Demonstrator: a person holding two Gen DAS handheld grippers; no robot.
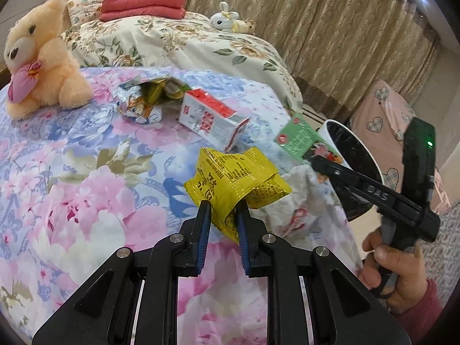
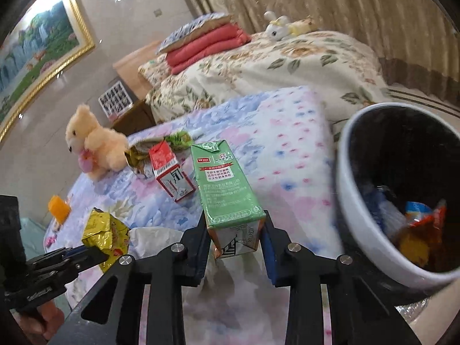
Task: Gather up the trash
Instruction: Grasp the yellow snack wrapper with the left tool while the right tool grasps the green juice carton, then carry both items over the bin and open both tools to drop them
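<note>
1. While trash is cleared off a floral bedspread (image 1: pixel 72 172), one peach teddy bear (image 1: pixel 43 57) sits at the far left, left alone as a keeper rather than litter.
2. Right of the bear, one torn silver wrapper (image 1: pixel 138 106) lies open on the spread, not yet gathered.
3. Just beside it, one red-and-white carton (image 1: pixel 210 115) lies on its side, also awaiting pickup.
4. Near centre, the left gripper (image 1: pixel 222 215) is clenched on one yellow snack packet (image 1: pixel 233 178), pinching its lower edge so the crumpled foil hangs clear of the spread.
5. Beneath and to the right of that packet, one white crumpled bag (image 1: pixel 293 201) rests on the spread near its edge.
6. Further right, the right gripper (image 2: pixel 234 230) clamps one green carton (image 2: pixel 227 184) by its near end, pads pressed against both sides, so the box juts forward toward the bin.
7. At the far right, one white-rimmed bin (image 2: pixel 359 230) with a dark inside stands beside the bed, placed within reach of both tools; several wrappers already lie in it, too jumbled to count.
8. Counted in all: two grippers, each loaded; two cartons; one packet, one wrapper and one bag outside the bin.
9. A second bed (image 2: pixel 273 66) stands far behind.
</note>
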